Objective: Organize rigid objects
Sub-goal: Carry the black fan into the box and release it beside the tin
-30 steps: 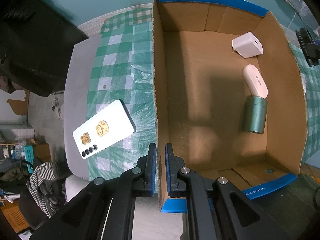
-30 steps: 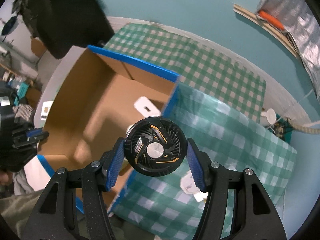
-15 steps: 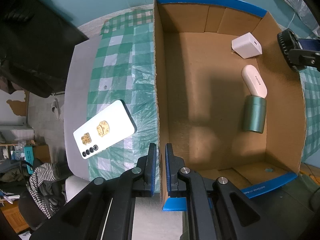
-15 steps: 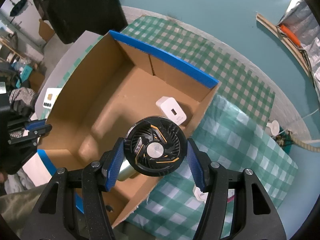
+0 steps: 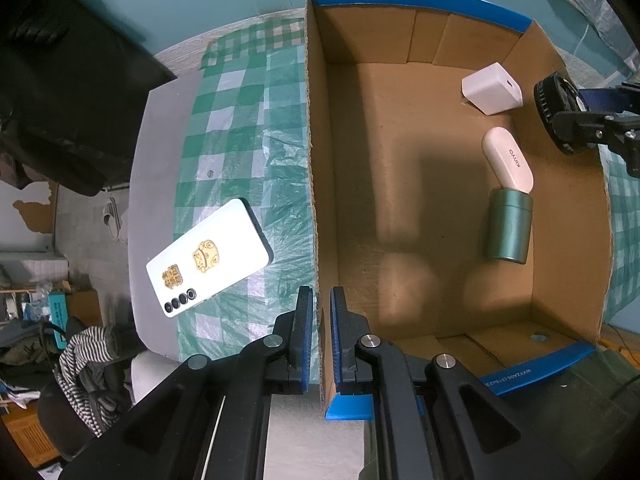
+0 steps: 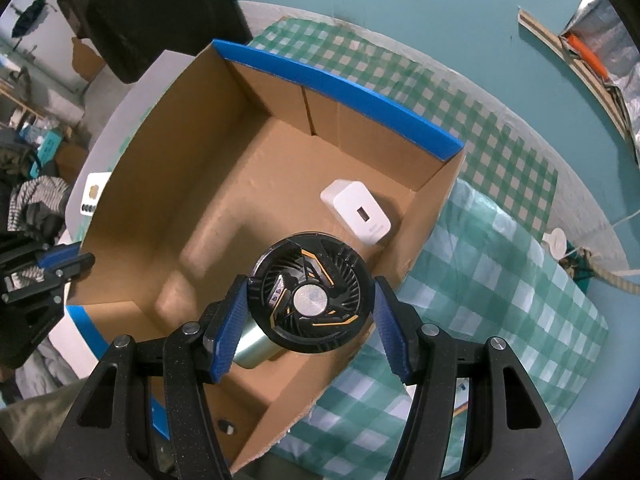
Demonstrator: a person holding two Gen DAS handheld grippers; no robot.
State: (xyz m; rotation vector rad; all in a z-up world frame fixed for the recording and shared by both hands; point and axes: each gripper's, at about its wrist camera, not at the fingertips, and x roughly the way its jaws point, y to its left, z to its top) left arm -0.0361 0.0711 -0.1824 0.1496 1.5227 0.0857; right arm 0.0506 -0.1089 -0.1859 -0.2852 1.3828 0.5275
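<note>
The left gripper [image 5: 319, 336] points straight down with its jaws pinched nearly together on the near side wall of the box [image 5: 316, 184]; one blue pad sits outside the cardboard wall, the other inside, both pressing on it. The right gripper [image 6: 308, 312] holds a round black fan [image 6: 308, 298] with orange marks, its jaws about half open and each blue pad against the fan's rim. In the right wrist view the fan hangs above the box's interior near the right wall, over the items below. In the left wrist view the fan [image 5: 554, 116] shows at the box's far right wall, at the rim.

Inside the box lie a white charger [image 5: 492, 88], a pale case [image 5: 507, 160] and a green cylinder [image 5: 508, 226], lined up along the right wall; the case's end touches the cylinder. The box stands on a green checked cloth [image 5: 240, 128] over the table [image 5: 160, 152]. A white phone [image 5: 208, 258] lies face down on the cloth, left of the box and apart from it.
</note>
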